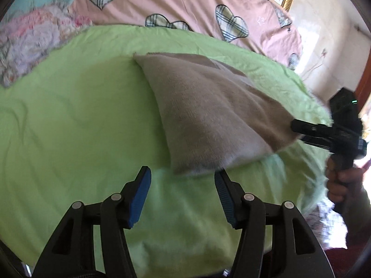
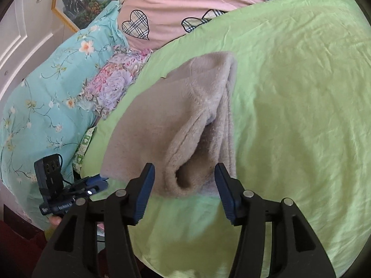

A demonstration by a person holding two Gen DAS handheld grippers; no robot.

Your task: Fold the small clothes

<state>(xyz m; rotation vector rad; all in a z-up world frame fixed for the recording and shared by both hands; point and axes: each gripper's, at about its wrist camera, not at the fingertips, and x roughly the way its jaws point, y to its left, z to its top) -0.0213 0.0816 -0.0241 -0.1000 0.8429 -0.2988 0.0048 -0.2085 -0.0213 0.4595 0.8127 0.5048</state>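
Beige fleece garment [image 1: 208, 115], seen from the left wrist: it lies on the green sheet [image 1: 69, 115] of a bed, its far corner flat and its right end raised off the sheet and blurred. The left tongs [image 1: 183, 194] stand wide apart just short of the garment's near edge, holding nothing, probably placed to take that edge. The right tongs [image 1: 303, 132], gripped by a hand [image 1: 343, 185], meet the raised right end. From this side it cannot be told whether they pinch it. A pink heart-print quilt [image 1: 185, 0] lies beyond the sheet.

Right wrist view: the right tongs [image 2: 184, 192] are spread wide, and the rolled near end of the garment [image 2: 162, 115] sits between their fingertips without being clamped. The cloth is doubled here, an upper layer curling over a lower one, so a first fold appears to be formed, though loosely. The left tongs [image 2: 97, 184] sit beside the garment's near left corner, which suggests each tool is set to one corner so that the edge can be carried over evenly. A floral pillow [image 2: 34, 104] borders the sheet [image 2: 301, 92] on the left. The thick pile is likely to spring open unless pressed flat.
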